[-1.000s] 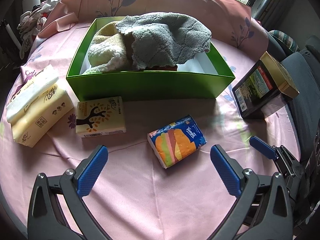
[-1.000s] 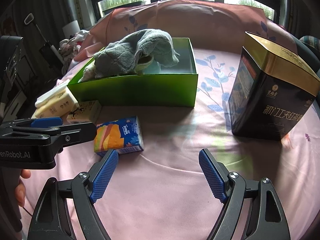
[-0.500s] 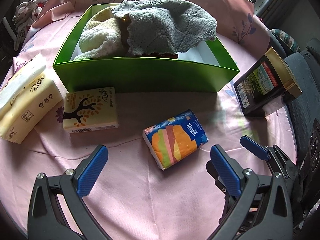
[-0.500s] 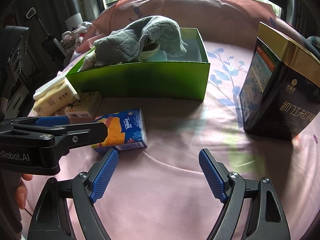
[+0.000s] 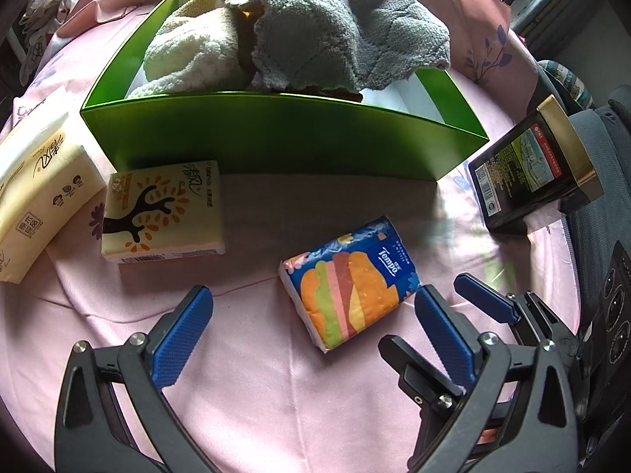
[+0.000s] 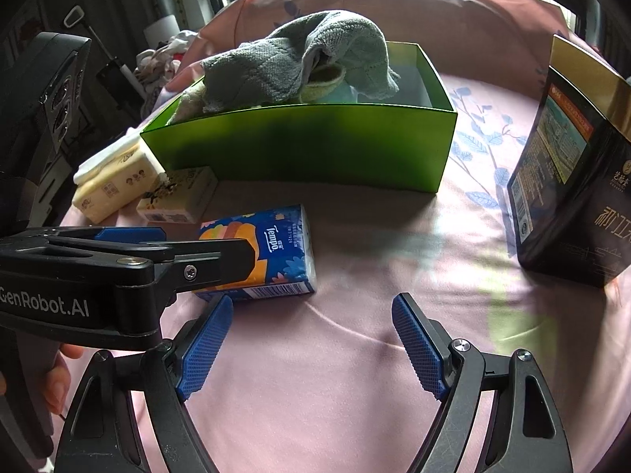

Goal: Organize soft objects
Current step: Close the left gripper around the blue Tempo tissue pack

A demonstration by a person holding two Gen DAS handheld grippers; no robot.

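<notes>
The blue tissue pack [image 5: 349, 280] lies flat on the pink surface [image 5: 276, 386] in front of the green box [image 5: 276, 138] of towels [image 5: 339, 35]. My left tongs [image 5: 311, 335] straddle it, released; my right tongs [image 6: 311, 345] hang spread just beside it.

Before my left claw [image 5: 311, 307] lies the Tempo pack [image 5: 349, 282], behind it the box [image 5: 276, 138] holding towels [image 5: 339, 35], tin [image 5: 532, 165] at right.
</notes>
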